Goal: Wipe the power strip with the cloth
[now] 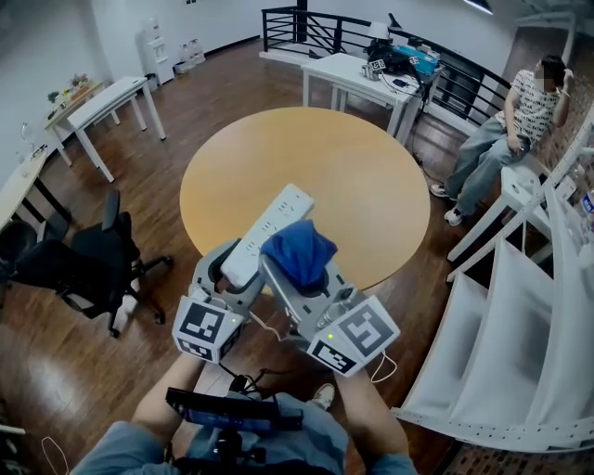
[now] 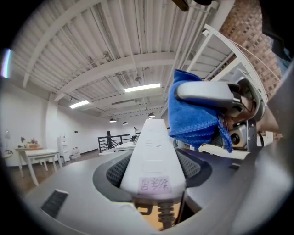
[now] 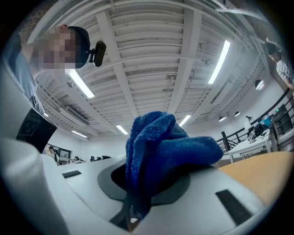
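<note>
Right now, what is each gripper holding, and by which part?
Left gripper: power strip, by its cord end. Right gripper: cloth, bunched between the jaws.

A round wooden table (image 1: 371,186) stands mid-frame on a dark wood floor (image 1: 93,390), with a black office chair (image 1: 88,255) at left and white tables (image 1: 111,97) upper left. Along the top run a black railing (image 1: 316,23) and white desk (image 1: 348,70); white stairs (image 1: 520,306) fill the right edge.

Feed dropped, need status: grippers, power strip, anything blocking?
Left gripper shut on power strip, held over round table. Right gripper shut on blue cloth, at the strip's side. Nothing between them.
</note>
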A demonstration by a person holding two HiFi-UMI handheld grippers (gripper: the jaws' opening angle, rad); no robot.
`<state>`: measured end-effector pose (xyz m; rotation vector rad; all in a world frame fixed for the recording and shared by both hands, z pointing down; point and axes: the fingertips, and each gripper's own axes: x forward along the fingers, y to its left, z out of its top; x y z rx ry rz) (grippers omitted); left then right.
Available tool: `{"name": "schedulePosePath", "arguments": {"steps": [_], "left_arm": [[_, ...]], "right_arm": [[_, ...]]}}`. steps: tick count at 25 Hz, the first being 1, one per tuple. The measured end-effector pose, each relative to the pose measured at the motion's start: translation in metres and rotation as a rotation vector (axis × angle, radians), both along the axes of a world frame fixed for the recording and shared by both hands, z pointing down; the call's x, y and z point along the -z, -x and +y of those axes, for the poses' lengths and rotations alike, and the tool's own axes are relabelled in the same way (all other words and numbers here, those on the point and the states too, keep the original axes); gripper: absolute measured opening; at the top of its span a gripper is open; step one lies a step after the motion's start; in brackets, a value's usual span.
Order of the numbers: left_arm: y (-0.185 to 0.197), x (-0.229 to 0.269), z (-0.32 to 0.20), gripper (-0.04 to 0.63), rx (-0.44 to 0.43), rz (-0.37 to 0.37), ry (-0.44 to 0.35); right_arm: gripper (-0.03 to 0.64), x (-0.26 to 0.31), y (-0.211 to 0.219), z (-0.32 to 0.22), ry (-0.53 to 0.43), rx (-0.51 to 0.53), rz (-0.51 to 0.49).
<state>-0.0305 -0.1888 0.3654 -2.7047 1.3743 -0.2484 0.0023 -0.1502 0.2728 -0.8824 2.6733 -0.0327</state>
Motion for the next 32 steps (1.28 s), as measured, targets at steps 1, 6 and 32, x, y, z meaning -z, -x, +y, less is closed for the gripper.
{"name": "schedulePosePath", "arguments": {"steps": [1,6,32], "left_arm": [[0.002,0.001,-0.001,0.289,0.003,0.015,0.005],[0.006,0.008,-0.001,0.288,0.001,0.066,0.009],[-0.006,0.022,0.019,0.288,-0.091,0.019,-0.062]], "right_arm": [[0.061,-0.001,-0.003,-0.001,0.004,-0.007,-0.001],[0.061,-0.007,-0.008,-0.005,0.018,-0.02,0.006],[0.061,0.03,-0.1,-0.056,-0.024,-0.237,-0.015]]}}
